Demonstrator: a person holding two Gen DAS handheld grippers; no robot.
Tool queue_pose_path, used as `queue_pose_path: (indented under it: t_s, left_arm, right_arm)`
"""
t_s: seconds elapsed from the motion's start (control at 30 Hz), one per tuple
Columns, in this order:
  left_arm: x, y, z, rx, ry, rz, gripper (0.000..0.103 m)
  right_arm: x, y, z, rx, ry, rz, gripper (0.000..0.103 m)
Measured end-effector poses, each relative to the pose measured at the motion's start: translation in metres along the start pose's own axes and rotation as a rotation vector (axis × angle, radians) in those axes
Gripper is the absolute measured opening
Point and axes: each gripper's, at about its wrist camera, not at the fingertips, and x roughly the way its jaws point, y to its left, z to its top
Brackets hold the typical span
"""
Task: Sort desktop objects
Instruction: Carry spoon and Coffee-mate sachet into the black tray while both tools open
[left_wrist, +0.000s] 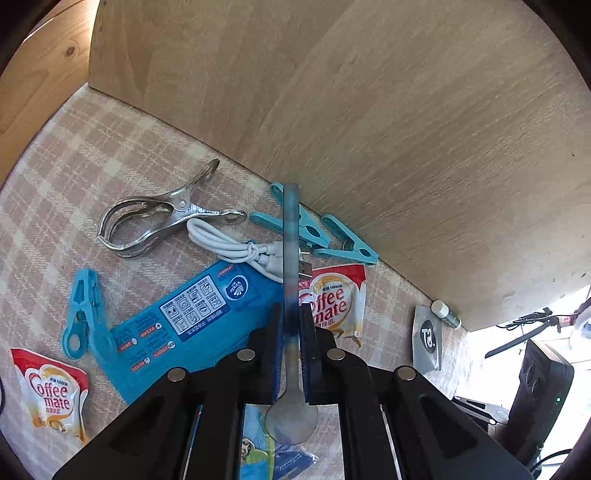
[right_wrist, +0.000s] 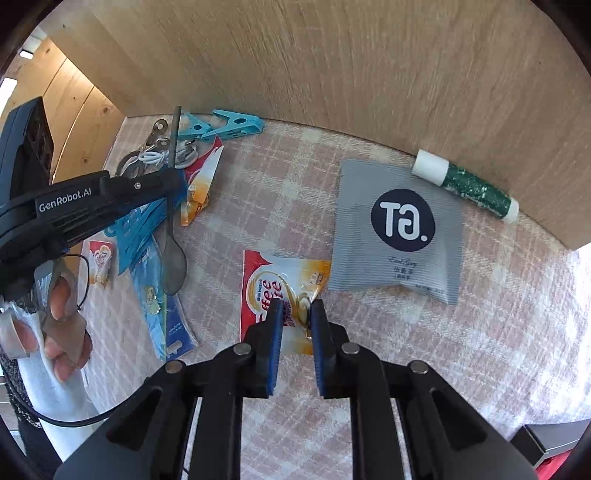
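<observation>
My left gripper (left_wrist: 291, 325) is shut on a metal spoon (left_wrist: 290, 258), gripped by its handle, bowl toward the camera, held above the checked cloth. It also shows in the right wrist view (right_wrist: 171, 236). My right gripper (right_wrist: 297, 314) is closed on a crumpled Coffee mate sachet (right_wrist: 273, 284) lying on the cloth. A grey tea sachet (right_wrist: 399, 229) lies just right of it, with a green glue stick (right_wrist: 469, 184) against the wooden wall.
Under the spoon lie a steel clamp (left_wrist: 159, 218), a white USB cable (left_wrist: 236, 247), teal clothes pegs (left_wrist: 325, 232), a blue peg (left_wrist: 83, 314), a blue wipes pack (left_wrist: 192, 321) and two Coffee mate sachets (left_wrist: 334, 299). A wooden wall (left_wrist: 369, 110) bounds the cloth.
</observation>
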Motion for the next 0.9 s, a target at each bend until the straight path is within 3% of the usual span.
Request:
queue_pose_path:
  t_s: [0.27,0.4,0.53,0.67,0.9]
  left_arm:
    - [-0.027,-0.014,-0.023,0.020,-0.002,-0.053,0.007]
    - [-0.048,-0.035,-0.038,0.066,-0.003,-0.114,0.007]
    - [-0.066,-0.080,-0.069,0.168,-0.001,-0.142,0.007]
    - [-0.082,-0.119,-0.101,0.286,0.040,-0.191,0.007]
    - [-0.069,-0.219,-0.191,0.488,0.176,-0.278,0.007]
  right_arm:
    - [-0.032,-0.006,-0.033,0.017,-0.049,0.058,0.011]
    - [-0.072,-0.017,-0.053,0.035,-0.106,0.081,0.011]
    - [-0.126,-0.030,-0.074,0.064,-0.172,0.087,0.011]
    - [-0.179,-0.070,-0.120,0.137,-0.241,0.052,0.011]
    - [-0.242,-0.150,-0.224,0.303,-0.304,-0.065,0.011]
